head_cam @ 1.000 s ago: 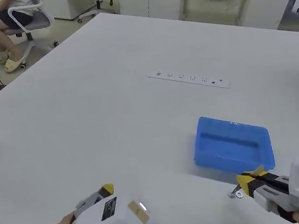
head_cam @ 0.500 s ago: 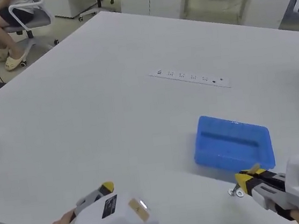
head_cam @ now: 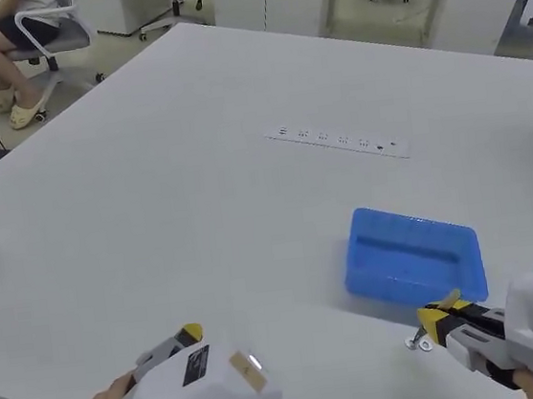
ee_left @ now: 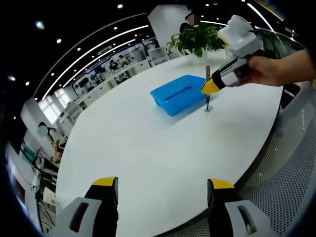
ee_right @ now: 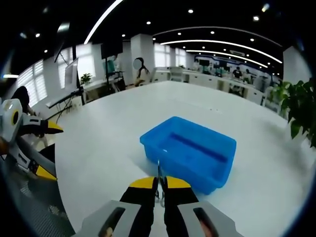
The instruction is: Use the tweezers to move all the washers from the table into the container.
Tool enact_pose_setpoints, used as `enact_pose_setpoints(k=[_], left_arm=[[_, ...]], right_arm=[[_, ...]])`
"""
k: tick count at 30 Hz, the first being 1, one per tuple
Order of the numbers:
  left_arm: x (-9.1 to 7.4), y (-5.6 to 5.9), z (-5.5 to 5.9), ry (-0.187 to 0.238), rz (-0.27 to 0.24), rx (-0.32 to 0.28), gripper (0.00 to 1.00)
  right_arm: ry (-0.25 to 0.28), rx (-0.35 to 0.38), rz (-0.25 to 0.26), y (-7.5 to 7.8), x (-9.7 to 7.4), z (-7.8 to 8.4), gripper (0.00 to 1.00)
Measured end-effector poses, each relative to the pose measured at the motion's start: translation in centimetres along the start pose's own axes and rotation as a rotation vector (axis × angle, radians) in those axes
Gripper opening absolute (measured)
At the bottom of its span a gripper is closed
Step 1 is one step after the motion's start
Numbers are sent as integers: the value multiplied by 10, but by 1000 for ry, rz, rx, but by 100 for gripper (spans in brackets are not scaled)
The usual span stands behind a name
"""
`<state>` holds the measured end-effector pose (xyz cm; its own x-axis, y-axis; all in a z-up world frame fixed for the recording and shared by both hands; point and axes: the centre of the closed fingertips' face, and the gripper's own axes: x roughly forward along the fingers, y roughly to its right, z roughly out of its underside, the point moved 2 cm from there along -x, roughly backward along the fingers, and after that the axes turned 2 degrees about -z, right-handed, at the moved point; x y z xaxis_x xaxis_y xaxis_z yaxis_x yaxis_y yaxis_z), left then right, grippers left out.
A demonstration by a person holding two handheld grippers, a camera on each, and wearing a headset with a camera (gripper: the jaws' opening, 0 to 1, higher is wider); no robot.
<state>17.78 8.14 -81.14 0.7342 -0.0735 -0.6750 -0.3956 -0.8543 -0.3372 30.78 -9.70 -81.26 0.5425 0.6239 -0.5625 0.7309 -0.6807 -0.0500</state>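
Tabletop (head_cam: 201,217), white, spreads ahead of both jaw pairs. Just beyond the jaws of the right gripper (ee_right: 159,183) sits the blue container (ee_right: 190,148); those jaws are clenched on the tweezers (ee_right: 158,170). The left gripper (ee_left: 160,183) has its jaws released, spread wide apart. A washer (head_cam: 424,343) lies at the tweezers' tip, short of the container.

right gripper (ee_right: 159,184), jaws pressed together on thin tweezers (ee_right: 158,171), facing a blue container (ee_right: 190,148) on a white table (ee_right: 98,133); left gripper (ee_right: 49,150) at left edge.
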Motion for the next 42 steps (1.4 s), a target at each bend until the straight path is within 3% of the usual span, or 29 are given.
enact_pose_setpoints(k=[14, 42], left_arm=[[-1, -1, -2, 14, -5, -6, 74], [-3, -2, -4, 25, -4, -15, 74]], right_arm=[[26, 24, -4, 4, -9, -13, 2], [76, -23, 19, 6, -27, -41, 2]])
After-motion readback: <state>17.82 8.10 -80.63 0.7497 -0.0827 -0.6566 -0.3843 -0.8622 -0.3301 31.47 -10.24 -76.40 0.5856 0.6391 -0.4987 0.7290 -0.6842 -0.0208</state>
